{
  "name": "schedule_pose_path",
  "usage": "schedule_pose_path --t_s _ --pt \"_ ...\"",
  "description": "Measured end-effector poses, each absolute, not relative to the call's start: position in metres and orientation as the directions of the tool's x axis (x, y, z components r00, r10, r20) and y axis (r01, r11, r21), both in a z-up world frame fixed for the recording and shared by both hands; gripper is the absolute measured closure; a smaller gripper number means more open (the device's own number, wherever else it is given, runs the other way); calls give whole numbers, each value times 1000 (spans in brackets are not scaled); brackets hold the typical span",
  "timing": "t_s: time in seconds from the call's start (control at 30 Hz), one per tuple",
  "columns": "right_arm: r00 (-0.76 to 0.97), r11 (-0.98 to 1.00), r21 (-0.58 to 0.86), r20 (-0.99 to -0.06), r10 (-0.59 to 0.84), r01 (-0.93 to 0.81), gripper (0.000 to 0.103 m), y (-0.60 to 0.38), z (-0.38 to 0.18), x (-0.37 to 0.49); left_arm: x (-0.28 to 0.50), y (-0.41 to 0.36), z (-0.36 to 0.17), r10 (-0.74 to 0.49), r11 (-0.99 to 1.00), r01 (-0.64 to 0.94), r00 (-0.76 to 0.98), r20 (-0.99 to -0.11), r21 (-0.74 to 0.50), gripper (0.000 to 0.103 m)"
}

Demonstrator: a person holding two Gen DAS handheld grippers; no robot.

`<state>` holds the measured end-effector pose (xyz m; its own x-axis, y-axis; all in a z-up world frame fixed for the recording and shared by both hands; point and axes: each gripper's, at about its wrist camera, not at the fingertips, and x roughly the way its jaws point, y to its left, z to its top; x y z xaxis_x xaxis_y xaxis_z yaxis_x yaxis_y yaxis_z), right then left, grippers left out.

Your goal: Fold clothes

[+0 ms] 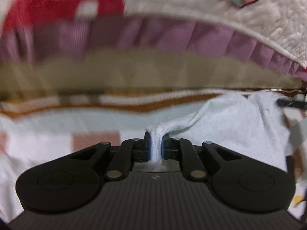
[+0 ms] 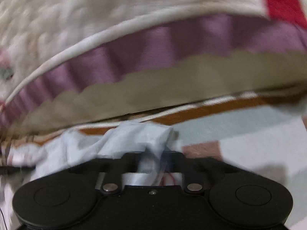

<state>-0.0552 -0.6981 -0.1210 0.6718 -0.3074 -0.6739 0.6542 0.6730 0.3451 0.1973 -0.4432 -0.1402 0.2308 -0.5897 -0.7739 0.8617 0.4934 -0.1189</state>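
A white garment lies bunched on a patterned bed sheet. My left gripper is shut on a pinched fold of the white garment, which stretches away to the right. In the right wrist view the same garment looks pale blue-white, and my right gripper is shut on a fold of it. That view is blurred by motion. Part of the other gripper shows as a dark shape at the right edge of the left wrist view.
A cream quilt with a purple frill and a red print hangs over a tan bed side straight ahead. It also fills the top of the right wrist view. An orange sheet border runs along below it.
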Motion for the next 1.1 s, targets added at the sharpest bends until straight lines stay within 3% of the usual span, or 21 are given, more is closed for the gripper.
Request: schedule_pose_path --t_s 0.3,0.4,0.53,0.6,0.63,0.67,0.73,0.8,0.87,1.0,1.1 --pt "665 736 146 -570 -483 661 99 -685 -57 -69 164 -462 -114 -641 448 892 369 -673 62 94" --pt "621 749 44 -591 -514 661 100 -687 -54 -64 161 -478 -125 -620 440 893 379 -687 96 94" --pt "527 732 -16 -684 -505 681 100 -703 -92 -50 164 -498 -152 -541 441 889 370 -756 120 91" --pt "515 723 -3 -700 -495 691 92 -713 -116 -50 165 -498 -155 -518 485 860 426 -742 156 86" --pt "515 715 3 -697 -500 699 76 -718 -126 -52 164 -496 -152 -516 514 841 462 -722 170 86" --pt "507 710 5 -704 -498 704 70 -721 -131 -57 162 -491 -146 -530 524 832 487 -694 184 86" --pt "486 700 5 -724 -490 714 67 -729 -137 -66 161 -483 -136 -566 527 829 506 -651 186 76" --pt "519 654 128 -726 -451 746 59 -734 -137 -87 162 -473 -126 -590 537 824 520 -618 180 75" --pt "565 595 271 -729 -386 757 58 -733 -142 -110 164 -460 -120 -580 580 796 554 -598 175 70" --pt "683 573 459 -681 -265 679 58 -708 -153 -144 159 -427 -122 -604 557 826 470 -644 82 66" --pt "698 707 442 -709 -102 552 64 -684 -161 -139 150 -405 -136 -578 545 837 419 -700 51 65"
